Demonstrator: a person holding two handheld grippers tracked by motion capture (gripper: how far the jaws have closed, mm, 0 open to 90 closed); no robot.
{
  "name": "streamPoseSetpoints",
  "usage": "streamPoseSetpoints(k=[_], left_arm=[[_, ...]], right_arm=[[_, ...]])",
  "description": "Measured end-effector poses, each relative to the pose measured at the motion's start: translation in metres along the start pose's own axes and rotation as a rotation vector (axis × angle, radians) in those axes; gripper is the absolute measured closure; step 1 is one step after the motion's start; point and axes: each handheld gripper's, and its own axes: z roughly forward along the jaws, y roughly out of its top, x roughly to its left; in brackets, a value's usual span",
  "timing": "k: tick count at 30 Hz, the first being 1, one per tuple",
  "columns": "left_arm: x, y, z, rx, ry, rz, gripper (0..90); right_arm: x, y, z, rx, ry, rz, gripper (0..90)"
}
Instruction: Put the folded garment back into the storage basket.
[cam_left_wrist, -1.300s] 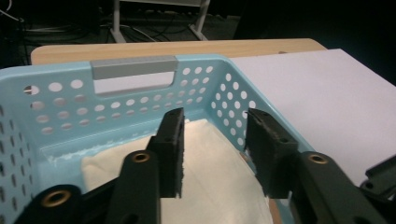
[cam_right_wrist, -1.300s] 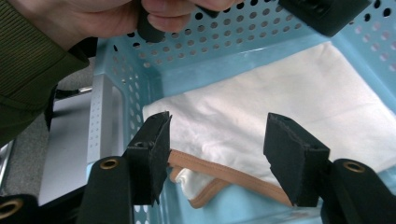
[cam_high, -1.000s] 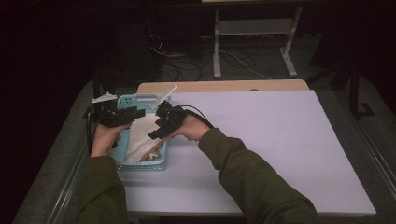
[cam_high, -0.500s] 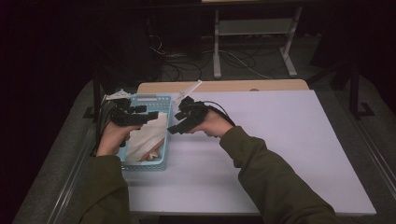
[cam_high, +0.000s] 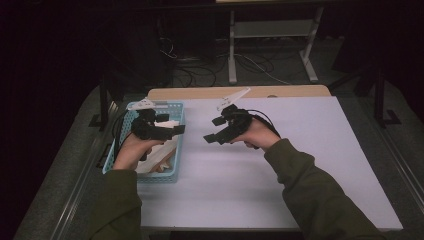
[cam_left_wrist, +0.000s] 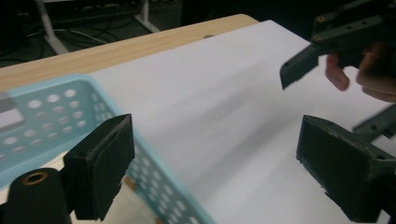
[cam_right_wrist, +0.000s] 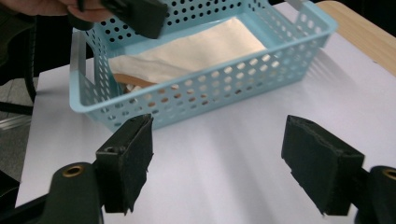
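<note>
High view: cloth (cam_high: 161, 152) lies in the basket (cam_high: 176, 172) at the table's (cam_high: 300, 165) left. Both grippers have just been opening, empty: left (cam_high: 172, 129) over the basket, right (cam_high: 212, 135) beside it. Placing looks done; only withdrawing remains.

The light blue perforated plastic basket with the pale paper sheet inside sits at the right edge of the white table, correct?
Not quite. The light blue perforated plastic basket with the pale paper sheet inside sits at the left edge of the white table, as the high view shows.
</note>
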Motion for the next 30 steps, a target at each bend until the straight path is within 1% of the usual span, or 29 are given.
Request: streamPoseSetpoints(k=[2, 3, 5, 6, 8, 12, 14, 16, 18, 25, 27, 30], left_arm=[[-0.006, -0.002, 0.002, 0.008, -0.008, 0.015, 9.2], [-0.008, -0.003, 0.002, 0.014, -0.011, 0.016, 8.9], [-0.014, -0.005, 0.005, 0.026, -0.011, 0.033, 7.6], [-0.016, -0.006, 0.006, 0.029, -0.013, 0.043, 7.1], [-0.022, -0.009, 0.009, 0.031, -0.021, 0.061, 6.0], [-0.031, -0.013, 0.013, 0.042, -0.029, 0.088, 4.0], [-0.035, -0.014, 0.015, 0.038, -0.034, 0.103, 2.8], [-0.038, -0.015, 0.016, 0.037, -0.036, 0.11, 2.3], [-0.04, -0.017, 0.018, 0.034, -0.037, 0.118, 1.8], [-0.045, -0.021, 0.019, 0.022, -0.042, 0.13, 1.7], [-0.046, -0.022, 0.018, 0.018, -0.042, 0.135, 1.8], [-0.048, -0.024, 0.016, 0.016, -0.044, 0.138, 1.8]], right_arm=[[-0.001, -0.007, -0.007, -0.008, -0.015, 0.011, 22.7], [-0.001, -0.01, -0.011, -0.015, -0.019, 0.022, 22.4], [-0.001, -0.017, -0.018, -0.025, -0.025, 0.04, 21.4], [-0.001, -0.02, -0.02, -0.032, -0.031, 0.036, 21.1], [-0.001, -0.027, -0.028, -0.044, -0.038, 0.049, 20.2], [0.0, -0.042, -0.043, -0.057, -0.052, 0.051, 18.9], [0.001, -0.05, -0.051, -0.062, -0.061, 0.059, 17.8], [0.001, -0.059, -0.057, -0.066, -0.073, 0.057, 16.2], [0.002, -0.067, -0.064, -0.068, -0.087, 0.069, 14.1], [0.005, -0.099, -0.086, -0.057, -0.142, 0.098, 13.2], [0.005, -0.108, -0.093, -0.06, -0.156, 0.098, 12.9], [0.006, -0.122, -0.103, -0.058, -0.179, 0.113, 11.8]])
